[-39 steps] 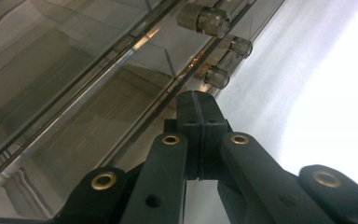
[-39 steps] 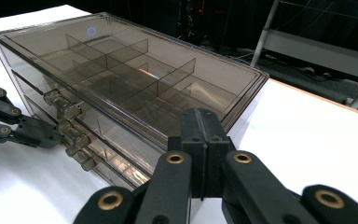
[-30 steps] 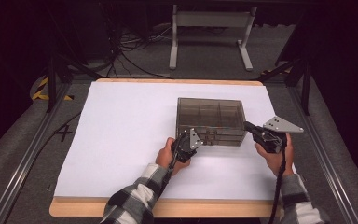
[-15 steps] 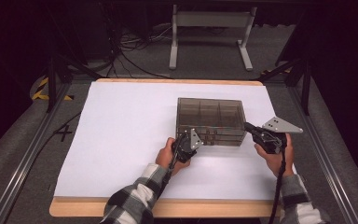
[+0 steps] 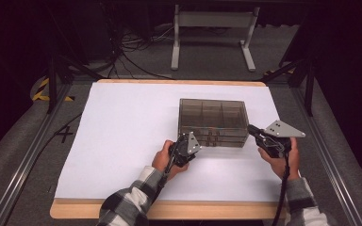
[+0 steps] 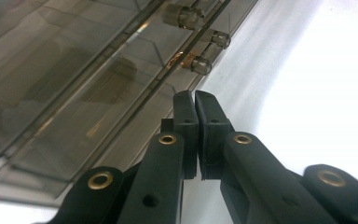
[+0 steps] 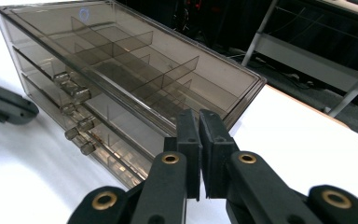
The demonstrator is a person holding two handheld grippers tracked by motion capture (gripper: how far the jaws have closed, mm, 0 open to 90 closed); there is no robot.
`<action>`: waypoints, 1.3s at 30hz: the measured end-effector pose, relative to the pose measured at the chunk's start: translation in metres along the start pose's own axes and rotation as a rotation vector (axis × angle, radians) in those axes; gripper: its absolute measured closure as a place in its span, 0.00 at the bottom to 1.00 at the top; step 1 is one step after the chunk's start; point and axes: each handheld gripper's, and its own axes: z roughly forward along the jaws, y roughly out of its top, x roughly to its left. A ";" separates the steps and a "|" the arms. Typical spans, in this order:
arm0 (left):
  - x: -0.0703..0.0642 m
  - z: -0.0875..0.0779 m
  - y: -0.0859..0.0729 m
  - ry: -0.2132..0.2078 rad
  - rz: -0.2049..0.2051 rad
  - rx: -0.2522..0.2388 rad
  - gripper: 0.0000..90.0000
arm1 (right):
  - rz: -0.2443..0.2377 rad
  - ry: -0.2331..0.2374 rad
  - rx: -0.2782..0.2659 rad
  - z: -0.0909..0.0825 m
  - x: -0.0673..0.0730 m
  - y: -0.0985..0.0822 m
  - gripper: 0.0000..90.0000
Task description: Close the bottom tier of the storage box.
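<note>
Flanking drawer box (image 5: 213, 123): left tongs (image 5: 192, 141), right tongs (image 5: 251, 129), both together, empty; white sheet (image 5: 122, 132) beneath.

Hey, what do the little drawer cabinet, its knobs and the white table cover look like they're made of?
Drawer cabinet: likely smoke-tinted clear plastic, glossy; the dividers show through its walls and its edges catch reflections.
Knobs: seemingly the same translucent plastic, small cylinders with bright highlights.
White cover: looks like matt paper or thin sheet, flat and without glare; which of the two, I cannot tell.

Right gripper (image 7: 199, 116) jaws closed, empty, near smoky drawer box (image 7: 121, 79) corner.
</note>
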 end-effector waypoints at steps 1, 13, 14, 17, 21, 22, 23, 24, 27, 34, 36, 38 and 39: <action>0.000 -0.003 0.000 0.003 -0.001 -0.001 0.97 | -0.002 0.003 -0.001 -0.001 0.001 0.000 0.97; 0.008 -0.032 -0.009 0.020 0.006 -0.030 0.86 | -0.066 0.030 0.012 -0.013 0.012 -0.003 0.93; 0.008 -0.034 -0.010 0.019 0.009 -0.029 0.86 | -0.069 0.040 0.012 -0.015 0.013 -0.004 0.93; 0.008 -0.042 -0.014 0.025 0.009 -0.030 0.82 | -0.087 0.051 0.025 -0.019 0.016 -0.006 0.91; 0.009 -0.049 -0.018 0.029 0.012 -0.033 0.78 | -0.097 0.059 0.033 -0.021 0.018 -0.009 0.90; 0.010 -0.051 -0.021 0.030 0.009 -0.036 0.78 | -0.101 0.060 0.037 -0.022 0.019 -0.010 0.89; 0.010 -0.053 -0.022 0.029 0.010 -0.035 0.76 | -0.106 0.060 0.040 -0.023 0.019 -0.011 0.88; 0.010 -0.054 -0.024 0.032 0.011 -0.033 0.75 | -0.107 0.065 0.045 -0.024 0.020 -0.012 0.88; 0.010 -0.059 -0.029 0.040 0.010 -0.035 0.72 | -0.115 0.073 0.057 -0.026 0.021 -0.015 0.86; 0.012 -0.068 -0.038 0.063 0.019 -0.023 0.64 | -0.123 0.068 0.087 -0.028 0.024 -0.022 0.75; 0.013 -0.070 -0.041 0.077 0.015 -0.024 0.58 | -0.120 0.071 0.087 -0.029 0.024 -0.025 0.70; 0.013 -0.072 -0.042 0.078 0.015 -0.027 0.55 | -0.116 0.070 0.087 -0.030 0.024 -0.025 0.68; 0.014 -0.073 -0.043 0.077 0.013 -0.033 0.53 | -0.115 0.070 0.085 -0.030 0.024 -0.027 0.66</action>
